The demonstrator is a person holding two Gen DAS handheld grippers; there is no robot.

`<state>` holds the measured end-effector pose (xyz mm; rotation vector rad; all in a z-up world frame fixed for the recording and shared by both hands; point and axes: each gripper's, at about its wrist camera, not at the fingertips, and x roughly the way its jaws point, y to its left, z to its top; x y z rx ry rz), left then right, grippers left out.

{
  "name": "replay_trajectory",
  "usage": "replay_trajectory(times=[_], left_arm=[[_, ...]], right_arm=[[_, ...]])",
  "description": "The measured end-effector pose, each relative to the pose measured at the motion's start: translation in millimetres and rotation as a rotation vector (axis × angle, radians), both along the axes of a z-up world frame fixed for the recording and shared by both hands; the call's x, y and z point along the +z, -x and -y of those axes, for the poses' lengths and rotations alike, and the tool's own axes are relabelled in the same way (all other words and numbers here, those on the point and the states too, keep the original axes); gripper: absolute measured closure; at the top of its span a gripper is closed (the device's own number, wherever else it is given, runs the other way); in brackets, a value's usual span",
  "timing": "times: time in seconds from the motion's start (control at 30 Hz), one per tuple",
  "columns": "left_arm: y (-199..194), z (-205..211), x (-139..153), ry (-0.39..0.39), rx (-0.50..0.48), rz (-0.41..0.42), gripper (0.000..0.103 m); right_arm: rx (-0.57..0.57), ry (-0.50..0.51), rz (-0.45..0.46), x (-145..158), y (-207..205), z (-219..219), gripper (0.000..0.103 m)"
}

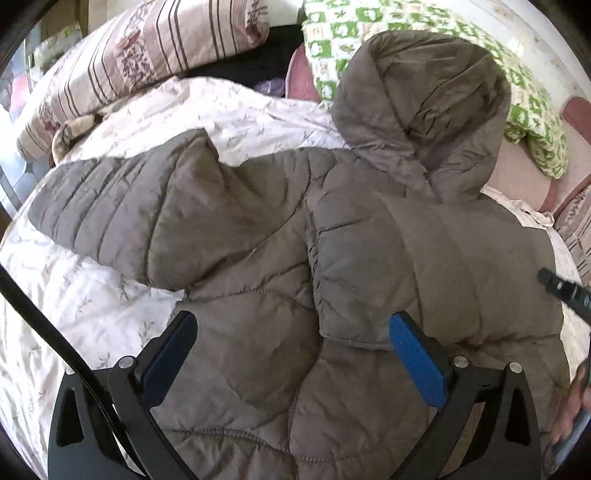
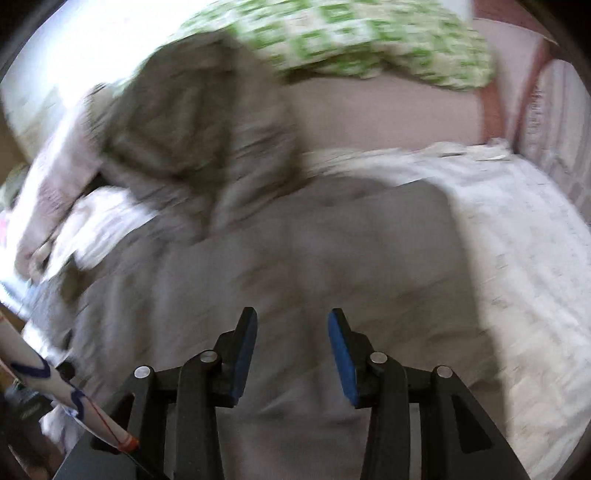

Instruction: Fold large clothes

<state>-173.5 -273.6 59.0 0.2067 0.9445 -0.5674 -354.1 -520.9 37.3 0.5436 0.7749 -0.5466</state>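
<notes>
A grey-brown quilted hooded jacket (image 1: 258, 221) lies spread on the bed, its hood (image 1: 424, 92) towards the far side and one sleeve (image 1: 103, 206) stretched out to the left. My left gripper (image 1: 291, 317) hangs just above the jacket's body, jaws wide open, with nothing between the blue pads. The right wrist view is motion-blurred. It shows the jacket (image 2: 295, 251) below my right gripper (image 2: 292, 312), whose jaws stand partly apart with nothing pinched between them. A black tip of the right gripper (image 1: 565, 291) pokes in at the right edge of the left wrist view.
The jacket rests on a white leaf-print bed cover (image 1: 74, 295). A striped floral pillow (image 1: 140, 48) and a green-and-white checked cloth (image 1: 369, 33) lie at the far side. A person's hand (image 1: 572, 406) shows at the right edge. A white stick with blue marks (image 2: 55, 384) crosses the lower left.
</notes>
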Motion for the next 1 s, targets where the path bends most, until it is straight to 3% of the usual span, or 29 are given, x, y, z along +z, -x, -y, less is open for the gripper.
replay_trajectory(times=[0.2, 0.3, 0.4, 0.5, 0.57, 0.73, 0.8, 1.0], left_arm=[[5, 7, -14, -0.058, -0.040, -0.055, 0.000], [9, 5, -6, -0.041, -0.054, -0.048, 0.000], [12, -1, 6, -0.010, -0.058, -0.028, 0.000], [12, -6, 13, 0.006, -0.057, -0.025, 0.000], [10, -11, 16, 0.012, -0.044, -0.021, 0.000], [6, -31, 24, 0.037, -0.006, -0.013, 0.000], [4, -39, 26, 0.035, 0.000, -0.004, 0.000], [-18, -84, 36, 0.074, 0.065, 0.013, 0.000]], right_arm=[[0.050, -0.034, -0.136, -34, -36, -24, 0.052], [0.062, -0.035, -0.144, -24, -34, -28, 0.052], [0.109, -0.032, -0.099, 0, -15, -49, 0.051], [0.145, -0.022, -0.096, 4, 7, -81, 0.046], [0.187, -0.039, -0.103, -1, 22, -104, 0.038], [0.248, -0.023, -0.186, -41, 32, -141, 0.034], [0.248, 0.002, -0.172, -49, 34, -144, 0.032], [0.294, -0.012, -0.064, -31, 44, -144, 0.030]])
